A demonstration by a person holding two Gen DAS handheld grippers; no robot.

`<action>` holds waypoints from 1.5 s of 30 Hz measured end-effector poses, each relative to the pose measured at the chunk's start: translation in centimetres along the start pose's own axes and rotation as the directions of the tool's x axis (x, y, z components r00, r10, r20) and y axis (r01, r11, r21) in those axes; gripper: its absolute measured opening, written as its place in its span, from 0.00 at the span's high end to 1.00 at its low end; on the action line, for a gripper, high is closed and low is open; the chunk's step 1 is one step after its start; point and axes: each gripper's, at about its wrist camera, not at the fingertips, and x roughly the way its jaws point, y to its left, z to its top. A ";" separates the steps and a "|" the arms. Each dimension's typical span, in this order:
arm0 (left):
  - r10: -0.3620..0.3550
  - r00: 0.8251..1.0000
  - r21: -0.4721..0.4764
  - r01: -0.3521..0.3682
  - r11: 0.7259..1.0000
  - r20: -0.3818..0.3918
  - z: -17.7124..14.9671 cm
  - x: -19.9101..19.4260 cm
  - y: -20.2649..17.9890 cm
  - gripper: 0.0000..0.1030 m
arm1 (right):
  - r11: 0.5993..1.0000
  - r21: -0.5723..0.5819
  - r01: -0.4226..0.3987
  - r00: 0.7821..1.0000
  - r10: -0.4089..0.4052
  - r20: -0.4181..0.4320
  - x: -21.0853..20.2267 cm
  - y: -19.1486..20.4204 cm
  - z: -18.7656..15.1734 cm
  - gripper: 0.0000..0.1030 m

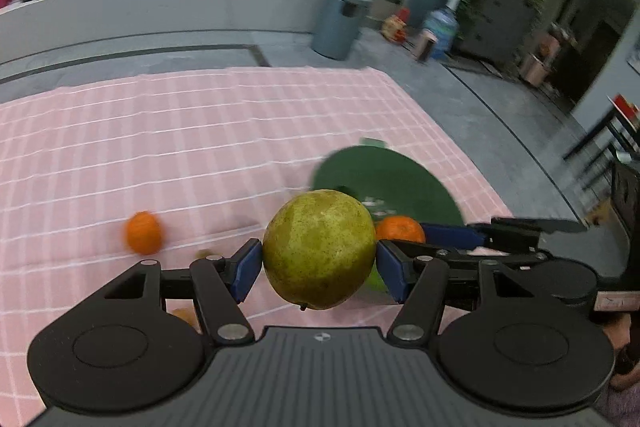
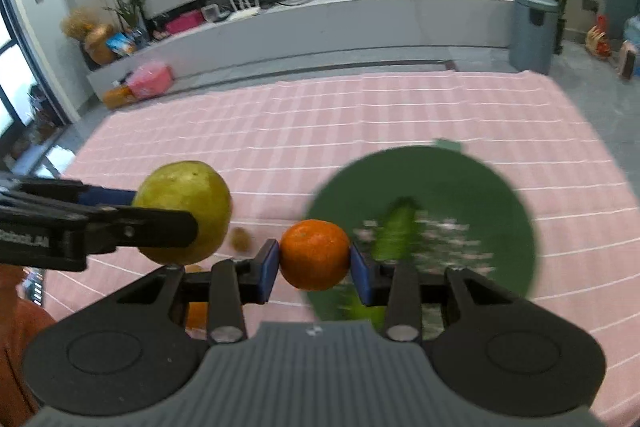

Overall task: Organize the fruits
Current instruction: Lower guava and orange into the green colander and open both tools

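My left gripper (image 1: pixel 319 259) is shut on a yellow-green pear (image 1: pixel 319 249), held above the pink checked cloth; the pear also shows in the right wrist view (image 2: pixel 188 203). My right gripper (image 2: pixel 315 259) is shut on an orange mandarin (image 2: pixel 315 254), held just left of a dark green plate (image 2: pixel 460 187). The mandarin (image 1: pixel 400 229) and plate (image 1: pixel 392 179) also show in the left wrist view. A green fruit (image 2: pixel 396 233), blurred, lies on the plate. Another mandarin (image 1: pixel 143 231) lies on the cloth to the left.
A small brown fruit (image 2: pixel 240 239) lies on the cloth between the grippers. Another orange fruit (image 2: pixel 196 315) lies partly hidden under my right gripper. The pink cloth (image 2: pixel 360 115) covers the floor. A grey bin (image 2: pixel 532 31) and a low white counter (image 2: pixel 320 23) stand beyond it.
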 end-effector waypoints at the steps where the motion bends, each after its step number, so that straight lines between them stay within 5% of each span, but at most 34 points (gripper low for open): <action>1: -0.003 1.000 0.014 0.003 1.000 -0.010 0.3 0.7 -0.7 0.30 | 1.000 -0.008 0.019 1.000 -0.019 -0.011 -0.2 -0.9 0.1 0.66; 10: -0.035 0.990 0.066 0.044 0.997 -0.134 1.3 6.8 -4.9 0.30 | 0.993 -0.088 0.082 0.983 -0.095 -0.159 1.8 -5.6 0.5 0.66; 23: -0.070 0.964 0.063 0.089 0.994 -0.257 2.1 12.5 -6.3 0.30 | 0.957 -0.289 0.012 0.920 -0.123 -0.371 7.1 -7.0 -0.1 0.66; 36: -0.077 0.952 0.074 0.103 0.992 -0.297 2.0 14.1 -6.7 0.30 | 0.945 -0.323 -0.049 0.912 -0.089 -0.400 8.0 -7.0 -0.1 0.62; 45: -0.075 0.967 0.082 0.097 0.992 -0.242 2.4 11.5 -6.7 0.24 | 0.960 -0.279 0.002 0.932 -0.103 -0.348 6.3 -6.8 0.5 0.51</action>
